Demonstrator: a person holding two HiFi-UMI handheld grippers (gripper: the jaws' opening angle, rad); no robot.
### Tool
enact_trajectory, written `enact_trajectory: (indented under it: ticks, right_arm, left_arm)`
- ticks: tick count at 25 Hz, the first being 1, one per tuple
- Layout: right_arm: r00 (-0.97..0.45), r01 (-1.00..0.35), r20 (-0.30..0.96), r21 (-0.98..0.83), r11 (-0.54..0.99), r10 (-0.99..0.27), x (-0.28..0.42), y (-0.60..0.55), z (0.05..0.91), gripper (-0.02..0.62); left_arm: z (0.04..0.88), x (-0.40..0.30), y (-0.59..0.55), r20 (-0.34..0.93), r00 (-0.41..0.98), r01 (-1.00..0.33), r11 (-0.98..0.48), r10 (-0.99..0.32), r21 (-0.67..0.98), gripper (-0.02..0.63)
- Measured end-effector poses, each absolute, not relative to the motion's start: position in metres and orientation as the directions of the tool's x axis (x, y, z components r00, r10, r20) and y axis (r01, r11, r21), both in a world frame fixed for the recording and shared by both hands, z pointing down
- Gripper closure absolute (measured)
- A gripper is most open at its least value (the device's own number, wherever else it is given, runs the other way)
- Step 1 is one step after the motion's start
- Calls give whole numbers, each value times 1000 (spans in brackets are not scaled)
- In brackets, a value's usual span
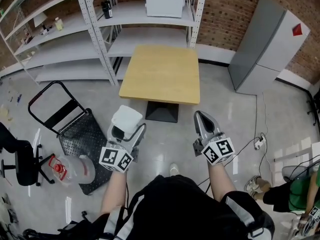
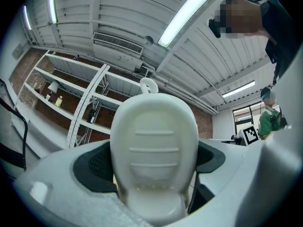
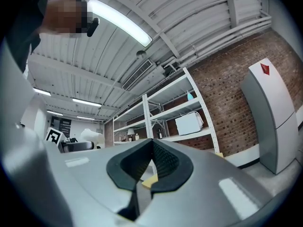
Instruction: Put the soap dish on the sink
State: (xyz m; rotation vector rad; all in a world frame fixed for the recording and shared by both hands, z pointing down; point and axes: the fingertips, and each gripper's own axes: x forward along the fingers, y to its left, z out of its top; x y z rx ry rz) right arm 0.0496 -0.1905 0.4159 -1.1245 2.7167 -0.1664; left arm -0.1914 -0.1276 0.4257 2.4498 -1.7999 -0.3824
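Observation:
A white oval soap dish with ridges inside is clamped between the jaws of my left gripper, held at waist height over the floor. In the left gripper view the soap dish stands upright and fills the middle, hiding most of the jaw pads. My right gripper is level with the left one and a little apart from it. It is shut with nothing in it, and in its own view the right gripper has its dark pads meeting. No sink is in view.
A square wooden table stands just ahead, with metal shelves and a white appliance behind it. A grey cabinet stands at the right. A black hand trolley, a water jug and a chair are on the left. Cables lie on the floor.

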Motion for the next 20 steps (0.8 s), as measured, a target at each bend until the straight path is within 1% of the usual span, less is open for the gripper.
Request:
enact_trajectory:
  ticks: [6, 11, 16, 20]
  right_arm:
    - [-685, -690, -138, -192, 698, -716, 72, -243, 425, 589]
    - [-685, -691, -139, -187, 698, -715, 104, -285, 427, 589]
    - [-696, -682, -134, -182, 708, -705, 123, -315, 423, 589]
    - [-711, -666, -122, -200, 719, -692, 129, -333, 431, 589]
  left_arm:
    - [425, -172, -184, -133, 285, -932, -307, -949, 195, 140]
    - [425, -141, -233, -148, 304, -929, -327, -941, 171, 140]
    - [419, -119, -260, -157, 305, -931, -329, -939, 160, 140]
    - [426, -110, -275, -126, 312, -929, -330, -942, 164, 140]
